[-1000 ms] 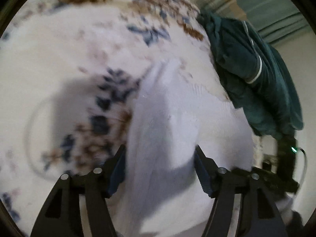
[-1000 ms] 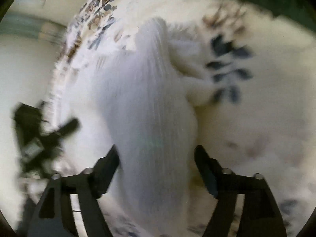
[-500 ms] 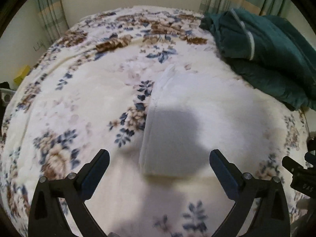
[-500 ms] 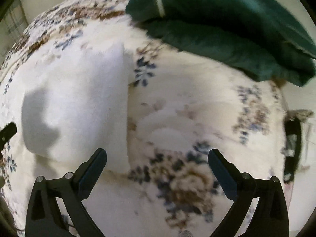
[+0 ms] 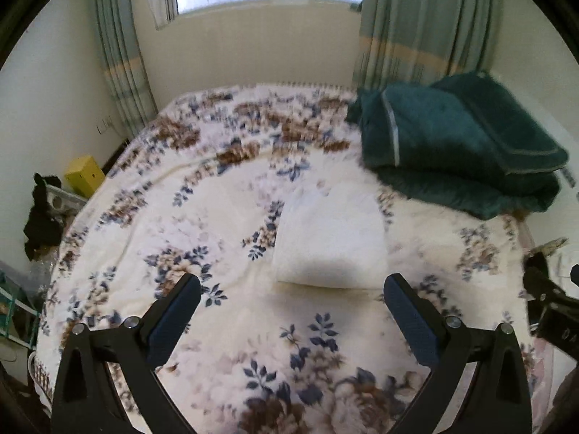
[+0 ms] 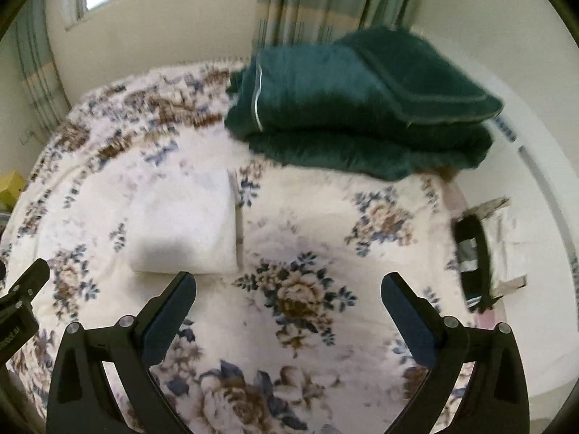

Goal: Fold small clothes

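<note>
While both tools gape wide and empty, left tool [image 5: 289, 289], right tool [image 6: 287, 287], folded white garment [image 5: 331, 242] on floral bedspread [image 5: 181, 217].

A folded garment [image 5: 329, 238] lies mid-bed [image 5: 181, 224], folded blankets [image 5: 459, 144] behind to its right.

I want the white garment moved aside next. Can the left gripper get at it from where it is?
Probably yes. The left gripper is open and pulled back, and the folded white garment lies straight ahead on the floral bedspread with nothing between.
</note>
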A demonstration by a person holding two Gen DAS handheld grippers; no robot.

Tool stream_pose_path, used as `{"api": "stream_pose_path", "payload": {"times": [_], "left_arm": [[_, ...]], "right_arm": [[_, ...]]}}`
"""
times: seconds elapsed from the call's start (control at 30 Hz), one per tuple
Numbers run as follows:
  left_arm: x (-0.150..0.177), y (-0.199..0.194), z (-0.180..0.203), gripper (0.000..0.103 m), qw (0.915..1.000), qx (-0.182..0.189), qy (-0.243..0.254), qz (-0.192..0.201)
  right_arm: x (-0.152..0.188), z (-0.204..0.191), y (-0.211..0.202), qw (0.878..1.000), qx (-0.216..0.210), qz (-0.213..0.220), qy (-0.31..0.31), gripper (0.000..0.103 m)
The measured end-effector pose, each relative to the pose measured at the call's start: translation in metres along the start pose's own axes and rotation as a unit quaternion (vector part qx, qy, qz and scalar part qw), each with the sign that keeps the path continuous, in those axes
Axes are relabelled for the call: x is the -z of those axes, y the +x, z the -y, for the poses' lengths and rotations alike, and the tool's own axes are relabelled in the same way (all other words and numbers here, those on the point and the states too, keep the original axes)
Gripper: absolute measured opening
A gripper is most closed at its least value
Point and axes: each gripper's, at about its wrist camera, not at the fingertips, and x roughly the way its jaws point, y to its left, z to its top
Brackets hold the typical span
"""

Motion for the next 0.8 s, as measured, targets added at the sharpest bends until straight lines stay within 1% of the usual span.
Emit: {"api": "stream_pose_path", "payload": {"times": [0.07, 0.1, 0.13, 0.2, 0.23, 0.27, 0.4, 0.43, 0.5, 0.6, 0.67, 0.8], "left_arm": [[0.0, -0.034, 0.004, 0.103, 0.9999, 0.003, 0.0, 0.013], [0.0, -0.06, 0.007, 0.103, 0.9997, 0.003, 0.004, 0.024], [0.001, -0.073, 0.009, 0.103, 0.9996, 0.003, 0.005, 0.029], [0.003, -0.114, 0.014, 0.103, 0.9989, 0.002, 0.006, 0.046], [0.004, -0.125, 0.015, 0.103, 0.9987, 0.005, 0.006, 0.051], [0.006, -0.145, 0.017, 0.103, 0.9981, 0.009, 0.007, 0.06], [0.015, -0.192, 0.024, 0.103, 0.9968, 0.005, 0.015, 0.079], [0.017, -0.199, 0.025, 0.103, 0.9966, 0.006, 0.014, 0.081], [0.022, -0.217, 0.026, 0.103, 0.9962, 0.004, 0.015, 0.086], [0.027, -0.233, 0.027, 0.103, 0.9967, 0.005, 0.015, 0.08], [0.03, -0.245, 0.029, 0.103, 0.9967, 0.004, 0.015, 0.08], [0.033, -0.27, 0.029, 0.103, 0.9965, -0.007, 0.011, 0.082]], "right_arm": [[0.005, 0.011, -0.048, 1.0, -0.001, 0.02, -0.005, 0.103], [0.009, 0.018, -0.073, 1.0, -0.001, 0.031, -0.005, 0.103], [0.013, 0.024, -0.094, 0.999, -0.003, 0.04, -0.004, 0.103], [0.021, 0.036, -0.136, 0.998, -0.008, 0.057, -0.002, 0.103], [0.024, 0.04, -0.153, 0.998, -0.009, 0.066, -0.001, 0.103], [0.029, 0.046, -0.174, 0.997, -0.009, 0.076, -0.002, 0.103], [0.043, 0.062, -0.237, 0.994, -0.017, 0.107, -0.002, 0.103], [0.049, 0.067, -0.255, 0.993, -0.019, 0.116, -0.002, 0.103], [0.057, 0.072, -0.277, 0.992, -0.02, 0.126, -0.004, 0.103], [0.068, 0.083, -0.31, 0.991, -0.035, 0.129, 0.001, 0.103], [0.074, 0.089, -0.327, 0.99, -0.033, 0.139, -0.001, 0.103], [0.08, 0.1, -0.348, 0.989, -0.039, 0.14, 0.001, 0.103]]}}
